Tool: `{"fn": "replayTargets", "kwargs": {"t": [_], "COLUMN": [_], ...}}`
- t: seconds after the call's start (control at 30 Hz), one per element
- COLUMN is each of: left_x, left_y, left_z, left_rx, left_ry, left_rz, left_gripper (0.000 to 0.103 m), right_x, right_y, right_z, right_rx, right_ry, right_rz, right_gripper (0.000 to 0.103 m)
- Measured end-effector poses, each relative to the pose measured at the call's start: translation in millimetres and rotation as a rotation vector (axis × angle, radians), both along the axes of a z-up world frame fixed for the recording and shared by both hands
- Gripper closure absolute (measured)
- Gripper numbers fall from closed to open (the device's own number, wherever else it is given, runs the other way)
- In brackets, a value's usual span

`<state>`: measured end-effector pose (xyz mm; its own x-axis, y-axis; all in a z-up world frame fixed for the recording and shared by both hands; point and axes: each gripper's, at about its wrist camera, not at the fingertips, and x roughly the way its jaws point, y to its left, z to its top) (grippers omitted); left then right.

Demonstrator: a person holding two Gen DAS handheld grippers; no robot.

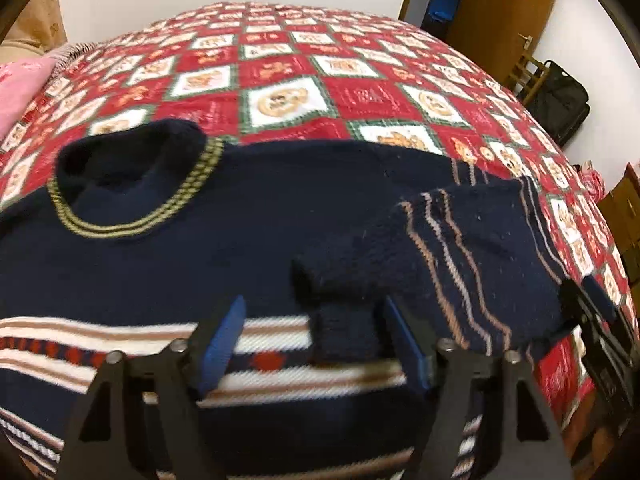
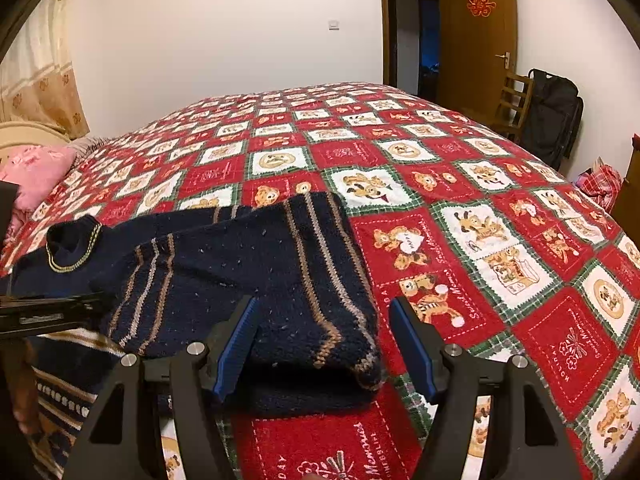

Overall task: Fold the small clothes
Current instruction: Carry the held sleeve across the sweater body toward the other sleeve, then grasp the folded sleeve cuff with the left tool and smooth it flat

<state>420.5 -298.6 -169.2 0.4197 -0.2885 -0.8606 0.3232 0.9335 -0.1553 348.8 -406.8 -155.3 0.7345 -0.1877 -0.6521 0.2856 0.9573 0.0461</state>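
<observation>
A small navy knit sweater (image 1: 224,216) with a yellow-striped collar (image 1: 132,184) and white, tan and red bands lies flat on the bed. Its right sleeve (image 1: 472,256) is folded in across the chest; the cuff end lies between the fingers of my left gripper (image 1: 316,340), which is open just above the sweater. In the right wrist view the folded sleeve (image 2: 280,280) lies in front of my right gripper (image 2: 324,344), which is open with the fold's edge between its fingers. The left gripper's body (image 2: 48,312) shows at the left edge.
The bed is covered by a red, white and green cartoon quilt (image 2: 460,184). A pink pillow (image 2: 36,172) lies at the head on the left. A wooden door (image 2: 476,40), a chair and a black bag (image 2: 552,120) stand at the far right.
</observation>
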Motion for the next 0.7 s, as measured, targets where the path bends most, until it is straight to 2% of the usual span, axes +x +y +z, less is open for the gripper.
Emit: {"fn": "replayTargets", "kwargs": {"t": [0.1,0.13,0.23,0.33,0.43,0.7], "left_x": [1.1,0.7,-3.1,-2.7,-1.9,-14.4], "left_y": [-5.8,-7.1,-5.8,-9.1,-4.6,15.6], "left_z": [-2.2,-1.9,1.9,4.3,9.8,46.1], "left_rx": [-0.003,-0.005,-0.046,-0.016,-0.036,-0.059], "left_ry": [0.000,0.000,0.014,0.004,0.006,-0.067], "left_rz": [0.011,0.009,-0.019,-0.018,-0.014,-0.023], "left_gripper": [0.038,0.042,0.071,0.088,0.093,0.096], "right_x": [-2.4,-2.4,-2.7,-3.7,-5.3,-14.3], "right_y": [1.0,2.5,4.8,5.9,9.5,11.2], "right_z": [0.2,0.3,1.0,1.1,3.3,15.2], "right_rx": [0.007,0.002,-0.005,-0.004,-0.023,-0.049], "right_ry": [-0.008,-0.009,-0.016,-0.021,-0.036,-0.108], "right_rz": [0.007,0.011,0.016,0.017,0.021,0.014], "right_gripper": [0.035,0.035,0.035,0.034,0.034,0.034]}}
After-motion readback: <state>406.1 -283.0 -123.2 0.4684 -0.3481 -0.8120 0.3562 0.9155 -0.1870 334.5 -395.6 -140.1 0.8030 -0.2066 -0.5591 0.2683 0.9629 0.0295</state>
